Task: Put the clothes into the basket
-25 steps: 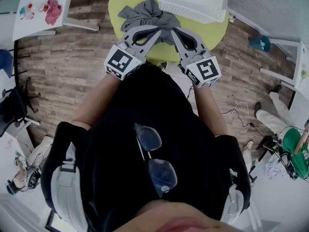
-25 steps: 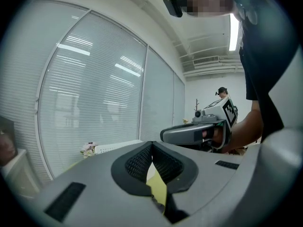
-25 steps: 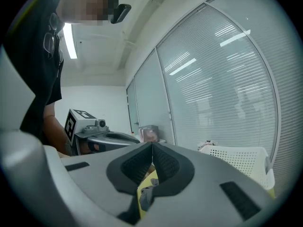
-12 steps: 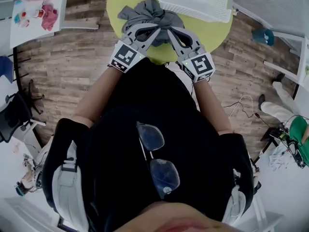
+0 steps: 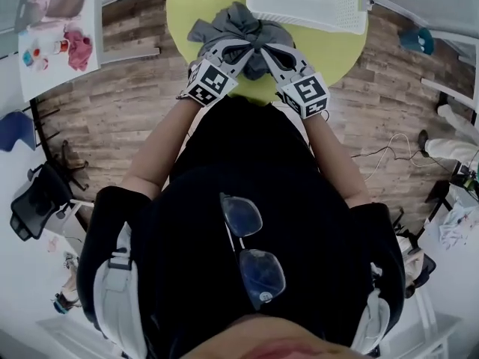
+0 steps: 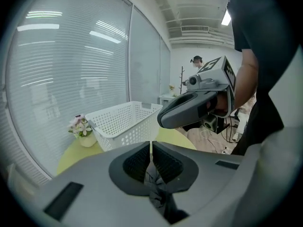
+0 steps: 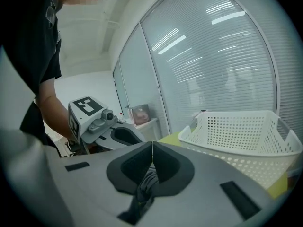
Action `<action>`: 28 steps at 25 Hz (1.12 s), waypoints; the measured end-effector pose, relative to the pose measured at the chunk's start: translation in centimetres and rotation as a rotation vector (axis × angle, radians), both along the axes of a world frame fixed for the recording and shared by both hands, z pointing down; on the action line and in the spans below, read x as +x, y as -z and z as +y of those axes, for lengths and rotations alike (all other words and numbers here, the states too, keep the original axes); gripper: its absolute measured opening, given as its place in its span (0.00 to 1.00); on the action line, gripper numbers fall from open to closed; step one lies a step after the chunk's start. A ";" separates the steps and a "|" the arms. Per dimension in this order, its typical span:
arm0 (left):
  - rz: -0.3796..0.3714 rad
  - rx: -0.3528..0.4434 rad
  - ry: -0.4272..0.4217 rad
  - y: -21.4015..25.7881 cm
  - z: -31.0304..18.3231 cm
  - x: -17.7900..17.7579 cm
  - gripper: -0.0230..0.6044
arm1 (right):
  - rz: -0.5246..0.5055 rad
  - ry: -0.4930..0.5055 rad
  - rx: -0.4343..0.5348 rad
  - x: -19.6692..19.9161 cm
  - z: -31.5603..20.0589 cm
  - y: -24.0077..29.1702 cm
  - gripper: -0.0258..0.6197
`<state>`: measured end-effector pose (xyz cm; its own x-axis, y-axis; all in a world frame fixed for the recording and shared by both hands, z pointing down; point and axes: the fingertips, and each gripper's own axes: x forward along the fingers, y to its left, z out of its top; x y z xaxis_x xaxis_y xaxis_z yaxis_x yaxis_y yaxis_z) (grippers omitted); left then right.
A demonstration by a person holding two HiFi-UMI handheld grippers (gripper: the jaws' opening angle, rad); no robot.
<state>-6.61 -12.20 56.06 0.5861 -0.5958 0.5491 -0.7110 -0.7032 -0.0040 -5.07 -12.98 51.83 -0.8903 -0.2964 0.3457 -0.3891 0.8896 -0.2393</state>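
Note:
A grey garment (image 5: 238, 27) hangs bunched over the near part of the round green table (image 5: 184, 2). Both grippers hold it from the near side. My left gripper (image 5: 249, 47) is shut on a fold of it, and grey cloth (image 6: 156, 186) shows pinched behind the closed jaws (image 6: 150, 146). My right gripper (image 5: 263, 48) is shut on another fold, seen as cloth (image 7: 146, 184) behind its closed jaws (image 7: 152, 149). The two grippers' tips nearly meet. The white perforated basket (image 5: 307, 2) stands on the table's far right, beyond the garment, and shows in both gripper views (image 6: 124, 124) (image 7: 242, 137).
A small pot of flowers (image 6: 81, 129) stands on the table left of the basket. A white table with pink items (image 5: 56, 36) is at the left, an office chair (image 5: 41, 200) lower left, and a cable (image 5: 389, 152) lies on the wood floor. Glass walls with blinds stand behind the table.
Both grippers have sunk toward the table with the grey garment and moved away from the body, their tips drawing closer together. Both have stayed shut on the cloth.

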 end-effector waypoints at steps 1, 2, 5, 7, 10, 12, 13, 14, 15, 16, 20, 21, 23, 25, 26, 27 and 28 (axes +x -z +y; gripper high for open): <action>-0.012 -0.016 -0.009 -0.7 0.0 -0.2 0.06 | 0.008 -0.002 -0.010 -0.1 0.0 -0.5 0.08; -0.032 -0.030 -0.022 -1.4 -0.1 -0.4 0.06 | 0.013 -0.005 -0.017 -0.2 -0.1 -0.8 0.08; -0.106 -0.068 -0.071 -3.5 -0.1 -0.8 0.10 | 0.019 -0.016 -0.027 -0.6 -0.4 -1.7 0.08; -0.154 -0.092 -0.103 -4.8 -0.1 -0.8 0.15 | 0.029 -0.021 -0.036 -0.7 -0.4 -2.4 0.08; -0.213 -0.140 -0.152 -6.9 0.0 -0.8 0.22 | 0.058 -0.025 -0.056 -1.0 -0.4 -3.6 0.08; -0.239 -0.189 -0.187 -8.3 0.1 -0.9 0.29 | 0.068 -0.030 -0.068 -1.2 -0.5 -4.2 0.08; -0.249 -0.217 -0.206 -9.0 0.2 -0.9 0.32 | 0.070 -0.034 -0.073 -1.3 -0.5 -4.5 0.08; -0.257 -0.245 -0.224 -9.7 0.3 -0.8 0.35 | 0.071 -0.037 -0.078 -1.4 -0.6 -4.7 0.08; -0.265 -0.270 -0.242 -10.4 0.3 -0.8 0.38 | 0.072 -0.040 -0.084 -1.4 -0.6 -4.9 0.08; -0.273 -0.294 -0.257 -11.0 0.3 -0.8 0.41 | 0.076 -0.042 -0.090 -1.4 -0.5 -5.2 0.08; -0.293 -0.372 -0.310 -13.0 0.2 -0.8 0.56 | 0.096 -0.065 -0.109 -1.0 -0.7 -6.2 0.08; -0.299 -0.387 -0.327 -13.5 0.2 -0.8 0.58 | 0.101 -0.073 -0.113 -0.9 -0.8 -6.5 0.08; -0.315 -0.425 -0.357 -14.5 0.2 -0.9 0.62 | 0.109 -0.088 -0.122 -0.5 -1.0 -6.9 0.08; -0.331 -0.472 -0.384 -15.6 0.4 -0.9 0.67 | 0.113 -0.102 -0.129 0.0 -1.2 -7.2 0.08; -0.339 -0.493 -0.397 -16.1 0.5 -0.9 0.68 | 0.115 -0.109 -0.133 0.2 -1.3 -7.3 0.08; -0.348 -0.509 -0.411 -16.5 0.5 -0.9 0.69 | 0.117 -0.115 -0.137 0.3 -1.4 -7.4 0.08; -0.357 -0.521 -0.426 -17.0 0.6 -1.0 0.70 | 0.117 -0.121 -0.140 0.4 -1.4 -7.5 0.08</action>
<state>-7.59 -11.56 73.03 0.4415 0.0300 0.8968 -0.3958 -0.8904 0.2247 -4.68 -14.39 59.29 -0.8026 -0.3401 0.4902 -0.5231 0.7961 -0.3042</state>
